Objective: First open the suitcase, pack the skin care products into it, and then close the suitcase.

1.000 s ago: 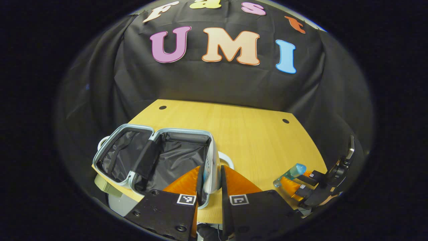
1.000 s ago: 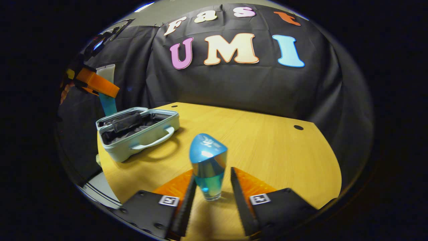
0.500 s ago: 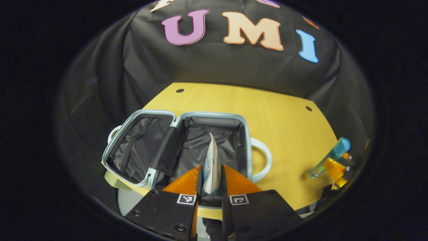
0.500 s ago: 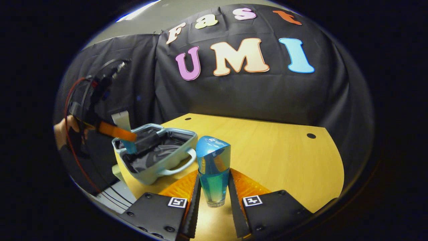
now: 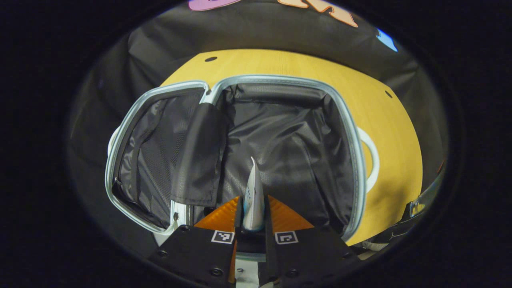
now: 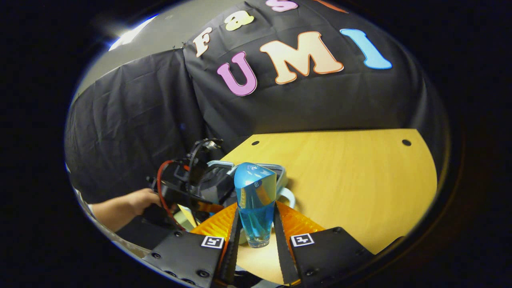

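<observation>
Suitcase (image 5: 356,168) open | left hand-held gripper (image 5: 253,214) grips tube (image 5: 253,200) | right hand-held gripper (image 6: 256,230) grips bottle (image 6: 255,200)

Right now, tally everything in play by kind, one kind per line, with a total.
Open pale-blue suitcase with black lining: 1
Skin care products: 2 (white squeeze tube, blue glass bottle)
Grippers: 2 (left gripper, right gripper)
Wooden table: 1
Total: 6

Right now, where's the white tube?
In the left gripper view, the white tube is clamped between the left gripper fingers, held over the dark lining of the open suitcase, in its right-hand compartment beside the black divider flap.
</observation>
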The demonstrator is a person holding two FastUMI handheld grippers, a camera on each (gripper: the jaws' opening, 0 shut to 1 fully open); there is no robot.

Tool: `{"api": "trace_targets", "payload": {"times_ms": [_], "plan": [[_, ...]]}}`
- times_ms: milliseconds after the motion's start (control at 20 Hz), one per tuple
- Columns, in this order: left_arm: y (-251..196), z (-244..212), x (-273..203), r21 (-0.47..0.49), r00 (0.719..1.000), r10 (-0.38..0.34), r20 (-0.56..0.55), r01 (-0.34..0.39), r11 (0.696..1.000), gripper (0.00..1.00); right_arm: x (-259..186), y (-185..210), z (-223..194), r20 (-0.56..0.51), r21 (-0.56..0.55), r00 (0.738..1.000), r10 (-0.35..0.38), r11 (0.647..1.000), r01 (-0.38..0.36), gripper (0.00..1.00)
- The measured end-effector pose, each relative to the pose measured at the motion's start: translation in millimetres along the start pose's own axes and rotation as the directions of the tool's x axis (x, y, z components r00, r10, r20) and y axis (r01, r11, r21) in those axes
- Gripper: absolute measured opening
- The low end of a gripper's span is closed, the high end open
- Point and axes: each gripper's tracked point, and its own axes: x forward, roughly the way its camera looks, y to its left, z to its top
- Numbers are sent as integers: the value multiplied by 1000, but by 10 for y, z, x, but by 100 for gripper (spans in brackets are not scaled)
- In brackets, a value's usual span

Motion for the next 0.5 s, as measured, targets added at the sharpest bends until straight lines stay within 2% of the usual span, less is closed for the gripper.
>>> {"api": "trace_targets", "payload": {"times_ms": [150,250,300,350,450,500], "plan": [[-2,125,95,32,999,-36,23,36,999,22,224,200,-131,-56,33,998,14,999,-12,43],[-91,152,128,17,995,-102,20,101,995,29,409,293,-182,-87,50,996,10,999,-6,46],[-144,158,125,1,990,-143,13,143,990,37,519,326,-207,-102,65,995,12,998,-6,46],[-217,177,73,-16,980,-198,14,198,980,34,625,369,-255,-118,92,993,16,996,-5,43],[-230,285,-37,-27,963,-264,53,266,964,51,842,425,-425,-163,144,986,18,990,6,46],[-188,363,-97,-27,954,-287,86,291,956,51,941,425,-527,-189,160,982,9,987,22,43]]}}
